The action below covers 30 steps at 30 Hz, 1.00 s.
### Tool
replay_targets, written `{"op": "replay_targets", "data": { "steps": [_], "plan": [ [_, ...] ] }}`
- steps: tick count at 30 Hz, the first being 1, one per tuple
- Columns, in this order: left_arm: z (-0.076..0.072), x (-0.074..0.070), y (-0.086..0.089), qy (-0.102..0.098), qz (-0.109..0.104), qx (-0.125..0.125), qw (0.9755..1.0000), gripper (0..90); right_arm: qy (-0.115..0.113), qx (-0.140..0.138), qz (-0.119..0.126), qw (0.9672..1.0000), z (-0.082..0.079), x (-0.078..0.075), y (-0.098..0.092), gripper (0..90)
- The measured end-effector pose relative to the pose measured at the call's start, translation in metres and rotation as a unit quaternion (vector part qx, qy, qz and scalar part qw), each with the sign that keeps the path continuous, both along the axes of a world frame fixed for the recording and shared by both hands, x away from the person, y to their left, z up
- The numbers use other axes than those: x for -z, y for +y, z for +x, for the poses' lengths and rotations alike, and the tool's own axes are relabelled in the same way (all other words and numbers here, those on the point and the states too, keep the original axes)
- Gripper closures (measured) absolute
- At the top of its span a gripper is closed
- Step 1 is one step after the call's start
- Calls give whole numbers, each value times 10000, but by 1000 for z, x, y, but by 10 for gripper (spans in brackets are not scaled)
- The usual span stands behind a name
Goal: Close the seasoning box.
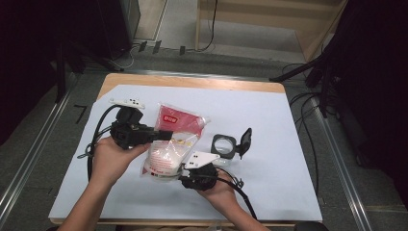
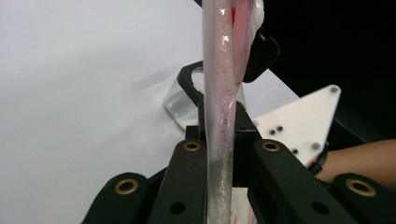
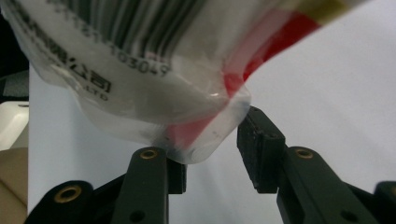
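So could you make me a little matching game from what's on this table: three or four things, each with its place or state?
Things:
1. left gripper
2. right gripper
3. plastic bag
4. clear container

States:
A. lid flipped open, standing on the white sheet
B. jaws apart around the bag's bottom corner
C. held up off the table, red at the top
D. clamped on the bag's edge

Pairs: 1-D, 2-B, 3-C, 4-A

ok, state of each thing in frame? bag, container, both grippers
plastic bag: held off the table, white grains inside
left gripper: shut on the bag's edge
right gripper: open, bag's bottom corner between its jaws
clear container: on the table, black lid flipped open
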<state>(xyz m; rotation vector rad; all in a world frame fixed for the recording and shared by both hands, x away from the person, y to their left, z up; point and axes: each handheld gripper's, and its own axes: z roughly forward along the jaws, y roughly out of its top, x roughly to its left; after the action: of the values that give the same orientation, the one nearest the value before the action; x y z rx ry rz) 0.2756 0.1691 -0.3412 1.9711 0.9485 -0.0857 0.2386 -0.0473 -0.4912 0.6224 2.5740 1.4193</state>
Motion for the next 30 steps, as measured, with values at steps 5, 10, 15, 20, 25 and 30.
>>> {"op": "replay_targets", "data": {
  "steps": [5,10,15,20,25,30],
  "plan": [
    [-3,-2,-10,-186,145,70,9997,861,-221,-77,-57,9997,-8,-1,3,644],
    [-1,1,-12,-114,65,119,9998,839,-451,-207,-143,9987,-14,-4,6,650],
    [-1,5,-19,-113,138,391,9991,820,-531,-391,-166,9977,-19,-5,9,675],
    [-1,8,-21,-206,56,504,9985,818,-515,-459,-140,9975,-18,-6,8,685],
    [0,10,-21,-142,-102,688,9975,814,-480,-537,-89,9974,-19,-8,8,685],
    [2,14,-21,-15,-153,658,9977,816,-455,-637,-73,9969,-19,-8,8,700]
  ]
}}
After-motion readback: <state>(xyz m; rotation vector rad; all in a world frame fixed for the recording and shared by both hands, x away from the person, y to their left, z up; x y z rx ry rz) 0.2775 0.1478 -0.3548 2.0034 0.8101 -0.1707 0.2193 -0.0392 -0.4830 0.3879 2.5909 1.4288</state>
